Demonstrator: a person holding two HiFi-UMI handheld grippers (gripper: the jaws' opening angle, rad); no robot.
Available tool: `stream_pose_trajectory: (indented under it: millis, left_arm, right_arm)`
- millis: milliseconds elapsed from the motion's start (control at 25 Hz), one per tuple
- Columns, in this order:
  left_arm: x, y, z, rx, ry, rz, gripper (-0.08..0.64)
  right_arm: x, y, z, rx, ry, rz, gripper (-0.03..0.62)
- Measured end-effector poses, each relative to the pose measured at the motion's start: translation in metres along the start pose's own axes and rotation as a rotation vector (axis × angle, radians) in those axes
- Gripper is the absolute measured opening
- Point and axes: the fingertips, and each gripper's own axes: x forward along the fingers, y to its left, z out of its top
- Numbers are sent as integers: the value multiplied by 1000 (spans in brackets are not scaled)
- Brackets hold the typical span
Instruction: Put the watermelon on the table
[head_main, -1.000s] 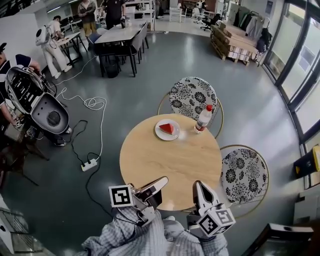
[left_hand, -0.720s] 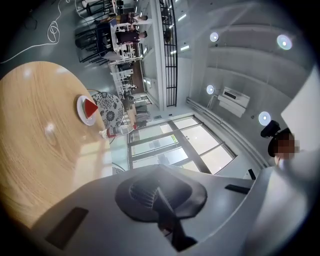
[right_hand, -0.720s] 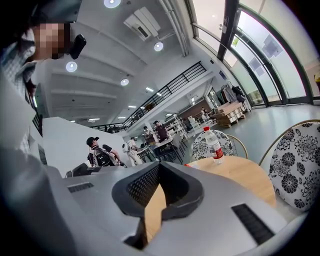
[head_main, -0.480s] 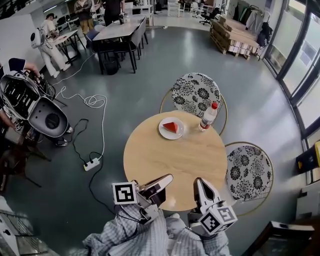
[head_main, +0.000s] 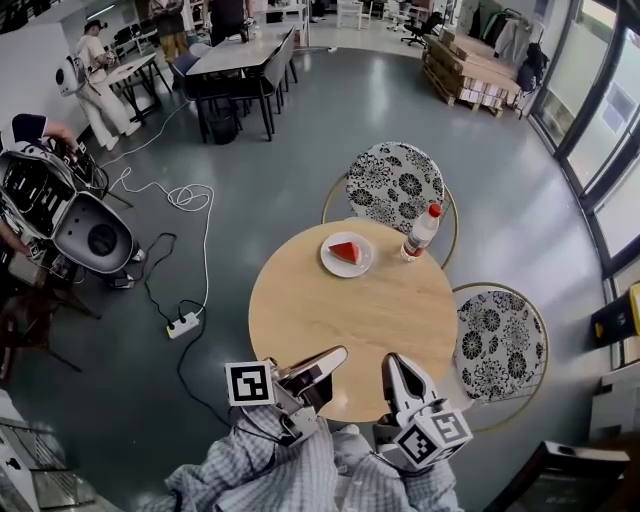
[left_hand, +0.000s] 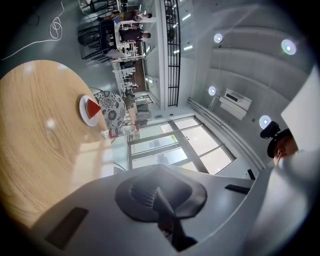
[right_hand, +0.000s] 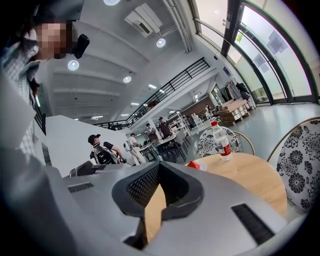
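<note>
Our left gripper (head_main: 335, 356) hovers closed and empty at the desk's (head_main: 340, 320) six o'clock edge. The watermelon (head_main: 345, 250) sits on a plate (head_main: 329, 264) at twelve (a bottle (head_main: 420, 232) stands at one). Our right gripper (head_main: 393, 362) is likewise closed, empty.

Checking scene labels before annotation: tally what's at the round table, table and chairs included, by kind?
Round table: 1
Plate: 1
Watermelon slice: 1
Water bottle: 1
Patterned chairs: 2
Total: 6
</note>
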Motion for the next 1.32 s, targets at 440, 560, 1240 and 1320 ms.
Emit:
stream_pose_trajectory:
  millis: [440,560,1240,1320]
  left_arm:
    - [4,3,2,-19,6,-3,7]
    - [3,4,2,-23,7,-6,7]
    - [0,8,-1,-33,2,-2,6]
    - [-1,9,-2,-37,1,3,8]
  right_arm:
    - [1,-3,0,1,12,-9,8]
    - [2,-3,-2,-3,22,-7,8]
    - [0,-5,-11,-6,42,1,8]
    - [0,-5,-11,-5,42,0,8]
